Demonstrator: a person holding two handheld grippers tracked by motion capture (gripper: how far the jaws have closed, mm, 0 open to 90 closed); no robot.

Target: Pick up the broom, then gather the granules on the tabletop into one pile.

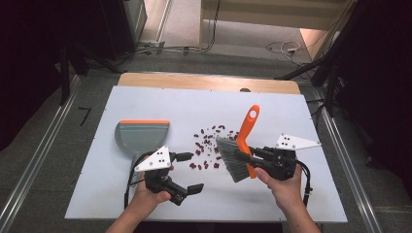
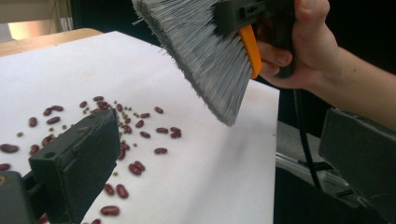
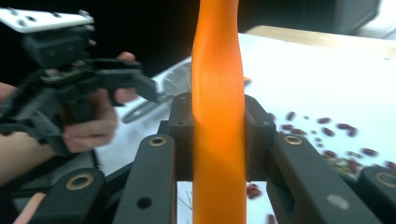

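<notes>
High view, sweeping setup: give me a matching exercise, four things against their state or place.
Things:
1. brush
2. dustpan
3. beans
4. left gripper

States:
A. scattered mid-table
B. jaws open, holding nothing
C. lying flat on the table's left side
D. clamped by its orange handle in the right gripper

Pairs: 1-D, 2-C, 3-A, 4-B

One brush (image 1: 240, 148), orange handle, grey bristles. One dustpan (image 1: 141, 136), grey with orange rim. Two tongs: left tongs (image 1: 190, 172) and right tongs (image 1: 248, 156). Two hands. One white worktop (image 1: 145, 102). Red beans (image 1: 209, 145): several dozen scattered, too small and close-set for an exact count; a few tiny green ones among them.
</notes>
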